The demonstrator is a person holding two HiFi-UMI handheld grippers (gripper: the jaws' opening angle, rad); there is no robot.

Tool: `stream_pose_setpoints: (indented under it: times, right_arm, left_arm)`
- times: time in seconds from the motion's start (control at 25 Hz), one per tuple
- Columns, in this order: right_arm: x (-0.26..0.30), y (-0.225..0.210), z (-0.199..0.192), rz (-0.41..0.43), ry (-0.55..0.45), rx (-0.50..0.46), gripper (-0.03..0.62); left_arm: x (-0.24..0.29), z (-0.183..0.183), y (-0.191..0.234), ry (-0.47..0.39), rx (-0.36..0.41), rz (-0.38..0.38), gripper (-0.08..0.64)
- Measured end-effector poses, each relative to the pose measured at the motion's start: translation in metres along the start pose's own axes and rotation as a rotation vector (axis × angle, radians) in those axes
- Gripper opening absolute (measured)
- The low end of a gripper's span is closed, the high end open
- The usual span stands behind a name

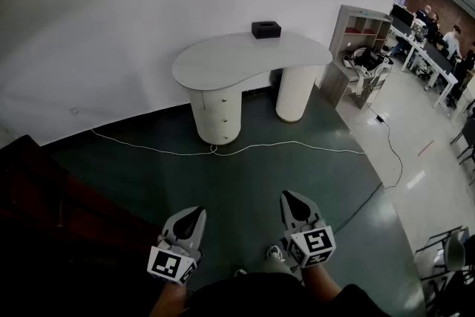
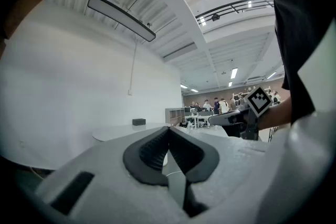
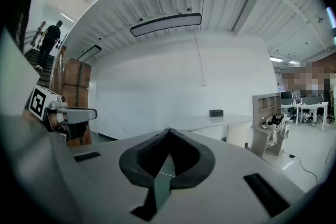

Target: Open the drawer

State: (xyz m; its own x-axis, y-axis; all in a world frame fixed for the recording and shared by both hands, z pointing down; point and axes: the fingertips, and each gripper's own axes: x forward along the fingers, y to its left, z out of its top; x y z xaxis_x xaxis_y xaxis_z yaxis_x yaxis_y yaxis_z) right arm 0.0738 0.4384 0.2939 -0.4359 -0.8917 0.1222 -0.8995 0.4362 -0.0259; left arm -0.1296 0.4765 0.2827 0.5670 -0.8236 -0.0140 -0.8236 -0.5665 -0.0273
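Observation:
A white kidney-shaped desk (image 1: 245, 59) stands against the far wall, well ahead of me. Its left round pedestal (image 1: 217, 115) carries a stack of drawers with small knobs, all closed. My left gripper (image 1: 194, 213) and right gripper (image 1: 291, 198) are held low near my body, far from the desk. Both are shut with nothing between the jaws. The left gripper view shows its tips (image 2: 168, 128) touching, with the desk (image 2: 126, 132) small in the distance. The right gripper view shows its tips (image 3: 168, 131) closed, and the desk (image 3: 210, 122) beyond.
A black box (image 1: 266, 29) sits on the desk top. A white cable (image 1: 223, 152) runs across the dark floor before the desk. A grey shelf unit (image 1: 356, 48) stands right of the desk. People work at tables (image 1: 430, 48) far right. Dark stairs (image 1: 44, 197) lie left.

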Motion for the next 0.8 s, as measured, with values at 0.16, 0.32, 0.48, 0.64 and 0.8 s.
stream_pose_setpoints:
  times: [0.16,0.32,0.48,0.64,0.8]
  right_arm:
    - [0.002,0.001,0.0,0.005,0.002,0.006,0.002]
    - [0.006,-0.007,-0.003,-0.007,-0.004,0.009,0.002]
    - [0.021,-0.018,-0.007,0.007,-0.007,0.035,0.003]
    - [0.049,-0.034,-0.009,0.014,0.01,0.041,0.003]
    - [0.082,-0.06,-0.009,0.033,0.01,0.063,0.101]
  left_arm:
    - [0.0,-0.003,-0.001,0.002,-0.006,0.002,0.017]
    - [0.005,-0.007,-0.002,0.006,-0.022,-0.003,0.018]
    - [0.02,-0.013,0.002,0.029,-0.023,-0.012,0.021]
    - [0.047,-0.022,0.016,0.06,-0.031,0.004,0.078]
    - [0.084,-0.027,0.028,0.092,-0.043,0.021,0.197]
